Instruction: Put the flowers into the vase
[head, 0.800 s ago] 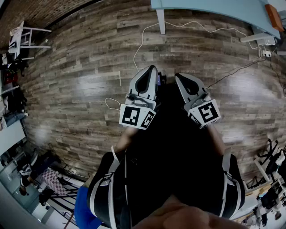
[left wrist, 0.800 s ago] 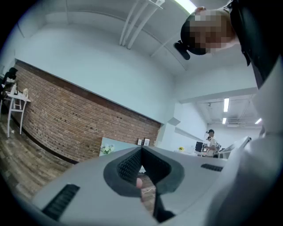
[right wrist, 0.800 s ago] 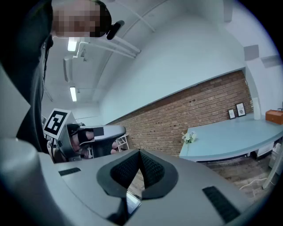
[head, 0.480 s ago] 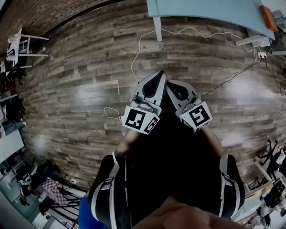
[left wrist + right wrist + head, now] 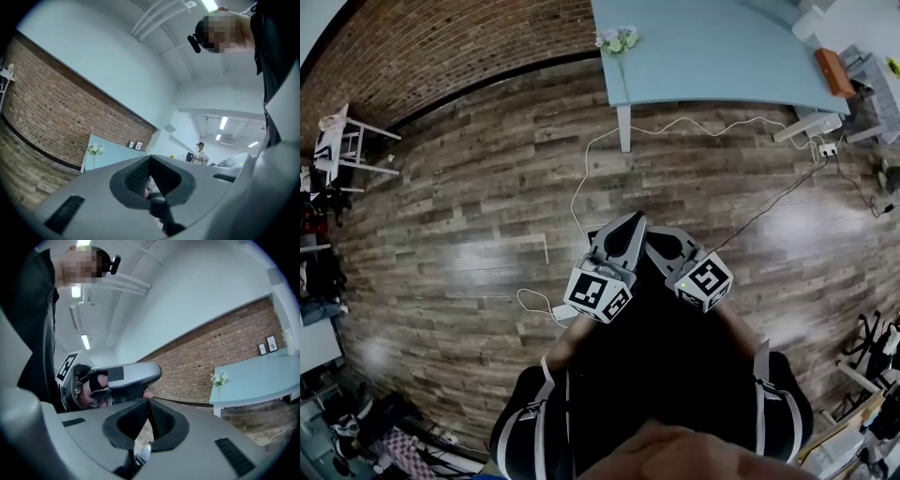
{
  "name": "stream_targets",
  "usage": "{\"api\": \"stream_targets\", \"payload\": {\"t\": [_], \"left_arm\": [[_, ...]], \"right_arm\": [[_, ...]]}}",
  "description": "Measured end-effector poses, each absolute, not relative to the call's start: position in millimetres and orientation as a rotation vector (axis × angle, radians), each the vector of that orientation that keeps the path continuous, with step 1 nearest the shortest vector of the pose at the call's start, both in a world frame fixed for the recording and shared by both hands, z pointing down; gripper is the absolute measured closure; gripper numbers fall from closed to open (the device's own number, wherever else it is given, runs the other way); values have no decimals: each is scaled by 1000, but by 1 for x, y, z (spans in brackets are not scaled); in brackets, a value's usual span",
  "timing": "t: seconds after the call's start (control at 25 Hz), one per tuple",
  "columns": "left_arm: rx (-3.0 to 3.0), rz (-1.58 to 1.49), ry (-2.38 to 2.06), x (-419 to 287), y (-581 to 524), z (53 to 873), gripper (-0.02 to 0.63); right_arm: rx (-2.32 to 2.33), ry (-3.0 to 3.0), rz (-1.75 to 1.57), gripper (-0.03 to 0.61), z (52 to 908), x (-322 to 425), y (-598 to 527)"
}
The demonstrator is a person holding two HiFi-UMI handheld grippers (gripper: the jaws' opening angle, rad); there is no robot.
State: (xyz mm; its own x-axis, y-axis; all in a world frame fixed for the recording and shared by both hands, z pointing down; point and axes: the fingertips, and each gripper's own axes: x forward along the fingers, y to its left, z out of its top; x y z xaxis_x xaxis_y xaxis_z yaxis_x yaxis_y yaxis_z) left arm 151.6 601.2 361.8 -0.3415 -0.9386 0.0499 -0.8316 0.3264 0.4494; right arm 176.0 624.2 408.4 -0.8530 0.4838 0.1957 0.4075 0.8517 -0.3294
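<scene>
Both grippers [image 5: 630,219] [image 5: 653,235] (empty) hang well apart from flowers [image 5: 617,39].

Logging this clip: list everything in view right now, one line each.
flowers: one bunch, white and green, table's left corner
table: one, light blue, near the brick wall
box: one, orange, table's right end
cable: one, white, across the wooden floor
chair: one, white, far left
picture frames: two, dark, behind the table
left tool: one, grey, shut, empty
right tool: one, grey, shut, empty, beside the left tool
</scene>
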Motion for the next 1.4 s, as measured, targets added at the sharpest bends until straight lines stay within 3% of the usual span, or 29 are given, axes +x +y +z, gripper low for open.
{"api": "stream_targets", "payload": {"t": [0.6,1.4], "left_arm": [[1401,-471,-2303,88,684,405,584],[1224,-417,-2467,-10,573,387,584]], "right_arm": [[-321,-2742,470,560,425,149,615],[-482,-2834,348,560,412,40,507]]}}
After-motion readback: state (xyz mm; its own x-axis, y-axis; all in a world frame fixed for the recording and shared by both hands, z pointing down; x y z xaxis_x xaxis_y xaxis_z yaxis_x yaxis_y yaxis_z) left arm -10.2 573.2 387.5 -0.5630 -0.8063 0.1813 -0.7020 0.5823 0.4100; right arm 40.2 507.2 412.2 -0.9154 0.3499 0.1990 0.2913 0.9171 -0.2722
